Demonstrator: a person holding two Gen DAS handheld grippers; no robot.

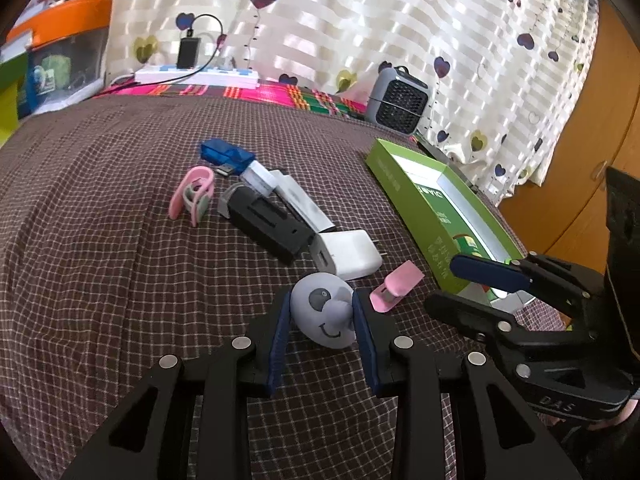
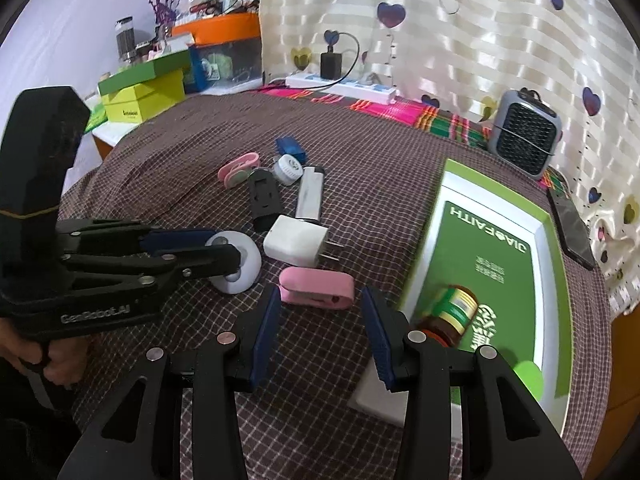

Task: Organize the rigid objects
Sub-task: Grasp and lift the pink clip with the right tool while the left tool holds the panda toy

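My left gripper (image 1: 322, 314) is shut on a grey egg-shaped toy (image 1: 326, 312) with a smiley face, low over the checked cloth. The right wrist view shows that left gripper (image 2: 228, 250) from the side, clamped on the toy (image 2: 240, 270). My right gripper (image 2: 322, 320) stands open with nothing between its pads, just short of a pink clip (image 2: 316, 288). Beside it is an open green box (image 2: 448, 176) with a brown bottle (image 2: 456, 312) lying inside. In the left wrist view the right gripper (image 1: 480, 292) hovers at the box's (image 1: 404, 184) near corner.
On the cloth lie a white charger (image 2: 296, 246), a black card reader (image 2: 264, 200), a white stick (image 2: 310, 194), a round cap (image 2: 287, 168), a blue USB device (image 2: 290, 146) and a pink-green clip (image 2: 238, 170). A small fan (image 2: 524, 136) and a phone (image 2: 570, 224) sit at the right.
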